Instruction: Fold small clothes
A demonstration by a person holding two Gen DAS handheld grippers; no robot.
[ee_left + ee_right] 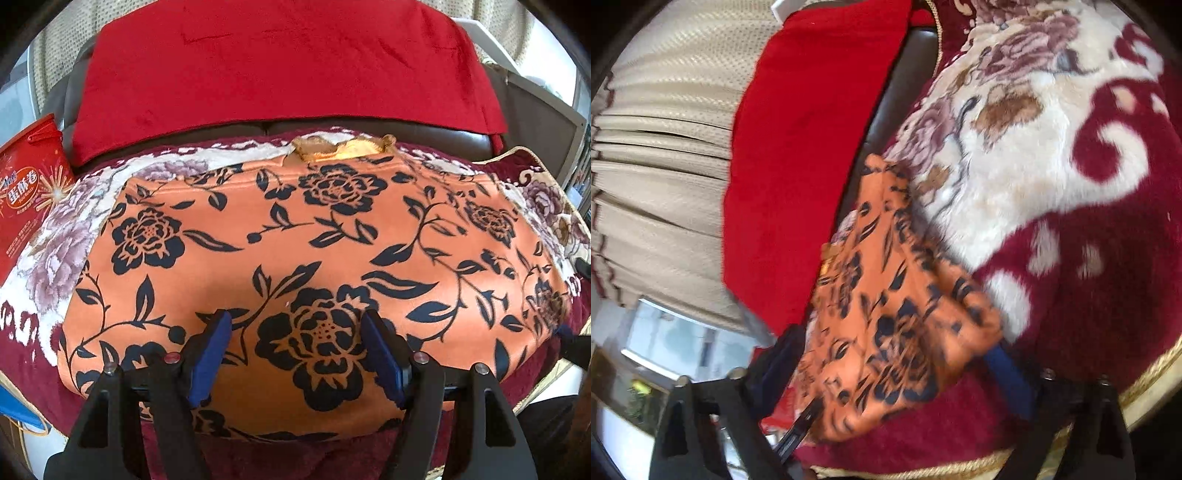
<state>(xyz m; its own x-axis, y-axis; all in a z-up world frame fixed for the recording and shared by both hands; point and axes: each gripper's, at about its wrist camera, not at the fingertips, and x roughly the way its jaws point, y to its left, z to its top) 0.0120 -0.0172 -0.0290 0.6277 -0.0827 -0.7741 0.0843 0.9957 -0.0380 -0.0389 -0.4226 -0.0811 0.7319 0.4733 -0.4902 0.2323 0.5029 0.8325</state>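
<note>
Ahead of me a plush blanket covers the seat, dark maroon with cream patches and mauve flowers, its edge trimmed in gold cord. Behind it a dark leather sofa back shows as a narrow band, and a plain red cloth hangs over that back. To my far left a red snack box with printed characters and sparkler pictures stands tilted beside the blanket. Beige pleated curtains hang behind the sofa, with a bright window below them. Something blue lies at the lower left, too cut off to identify.
</note>
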